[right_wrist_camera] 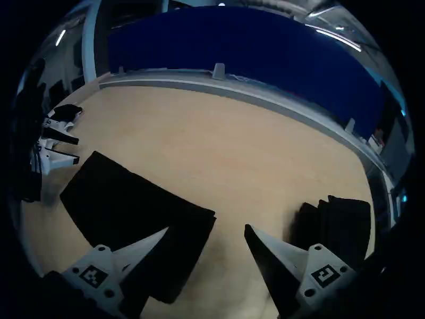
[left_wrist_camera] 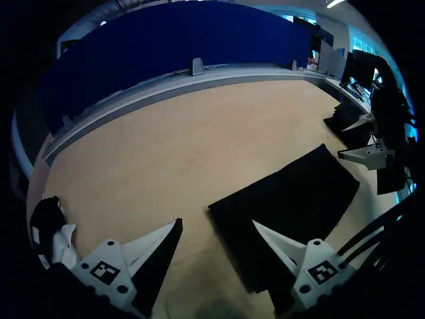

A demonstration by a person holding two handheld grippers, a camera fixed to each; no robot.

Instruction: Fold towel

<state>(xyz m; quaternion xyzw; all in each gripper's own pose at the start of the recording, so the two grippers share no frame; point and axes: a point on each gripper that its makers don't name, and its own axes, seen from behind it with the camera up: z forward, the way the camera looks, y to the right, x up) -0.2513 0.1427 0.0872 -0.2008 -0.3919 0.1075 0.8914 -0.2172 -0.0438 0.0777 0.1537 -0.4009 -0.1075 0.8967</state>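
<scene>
The towel (left_wrist_camera: 297, 202) lies flat on the table (left_wrist_camera: 175, 143) — easy to grab; the left gripper (left_wrist_camera: 217, 222) and right gripper (right_wrist_camera: 206, 228) are spread wide, holding nothing.

towel (right_wrist_camera: 125, 204) on table (right_wrist_camera: 239, 149) | stack (right_wrist_camera: 342, 223) right of towel | partition (right_wrist_camera: 239, 48) behind table

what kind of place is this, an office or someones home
Most likely an open-plan office, not a home. A long light wood desk is backed by a blue partition screen, and what look like monitors stand further along. A black towel lies on the desk.
</scene>
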